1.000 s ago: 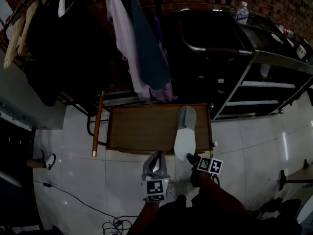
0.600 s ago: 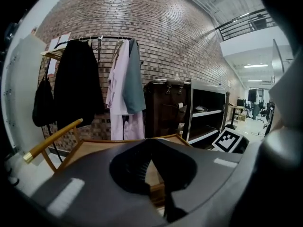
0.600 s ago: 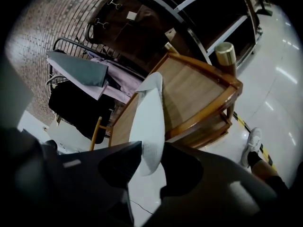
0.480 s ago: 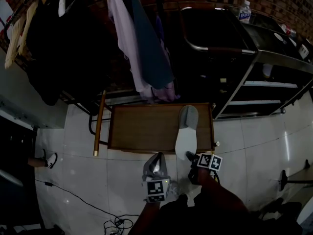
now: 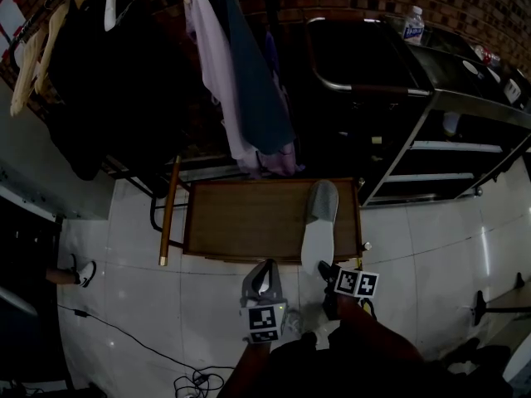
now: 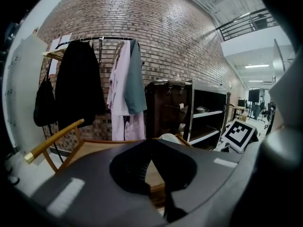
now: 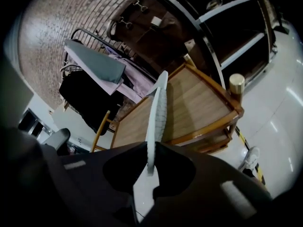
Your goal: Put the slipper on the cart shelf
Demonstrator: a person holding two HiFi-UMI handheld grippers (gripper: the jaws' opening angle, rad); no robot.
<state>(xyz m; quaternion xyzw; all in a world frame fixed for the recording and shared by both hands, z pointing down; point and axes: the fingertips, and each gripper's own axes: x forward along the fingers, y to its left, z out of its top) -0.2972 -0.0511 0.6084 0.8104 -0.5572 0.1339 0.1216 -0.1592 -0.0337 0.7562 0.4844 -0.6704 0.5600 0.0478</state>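
A grey-and-white slipper (image 5: 318, 226) lies lengthwise on the right part of the wooden cart shelf (image 5: 241, 218), its heel over the near edge. My right gripper (image 5: 326, 269) has just been closing, and its jaws are shut on that heel. In the right gripper view the slipper (image 7: 157, 112) stands edge-on between the pads of the right gripper (image 7: 150, 151). My left gripper (image 5: 264, 279) hovers over the floor tiles just in front of the cart. The left gripper (image 6: 152, 143) has its tips together, with nothing between them.
Garments hang on a rack (image 5: 232, 73) behind the cart. A dark metal shelf unit (image 5: 448, 98) with a bottle (image 5: 412, 21) on top stands at the right. The cart's wooden handle (image 5: 168, 210) is at its left. A shoe (image 5: 85, 272) and cables (image 5: 187, 380) lie on the floor.
The right gripper has closed onto the slipper's heel and come up a little. The slipper has shifted slightly to the right on the shelf. The left gripper has stayed where it was.
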